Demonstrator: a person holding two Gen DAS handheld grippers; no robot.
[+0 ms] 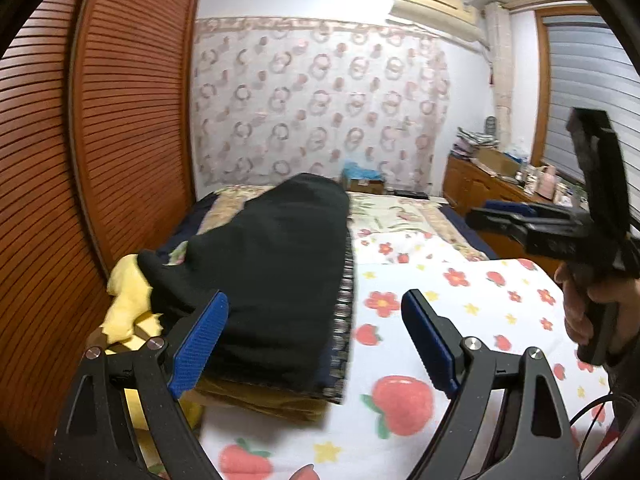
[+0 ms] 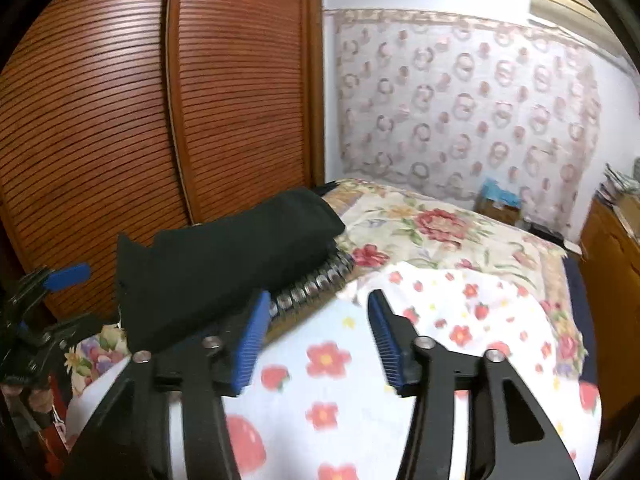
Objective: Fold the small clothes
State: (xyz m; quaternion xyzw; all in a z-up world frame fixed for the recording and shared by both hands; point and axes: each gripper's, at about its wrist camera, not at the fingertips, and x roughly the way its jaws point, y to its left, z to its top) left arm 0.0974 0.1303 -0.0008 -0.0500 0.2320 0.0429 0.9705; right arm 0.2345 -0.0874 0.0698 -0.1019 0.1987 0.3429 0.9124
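Observation:
A folded black garment (image 1: 272, 272) lies on top of a stack of folded clothes at the left of the bed, over a patterned trim piece and an ochre one. My left gripper (image 1: 316, 340) stands open just in front of the stack, nothing between its blue pads. In the right wrist view the same black garment (image 2: 224, 264) lies ahead to the left, and my right gripper (image 2: 316, 340) is open over the white strawberry-print sheet (image 2: 340, 380), holding nothing. A hand carries the right gripper (image 1: 520, 216) at the right of the left wrist view. The left gripper (image 2: 44, 300) shows at the far left.
A yellow cloth (image 1: 128, 304) lies crumpled left of the stack. A slatted wooden wardrobe (image 1: 100, 120) stands close along the bed's left side. A floral quilt (image 2: 440, 232) covers the far bed; a wooden dresser (image 1: 480, 188) with clutter stands at the right.

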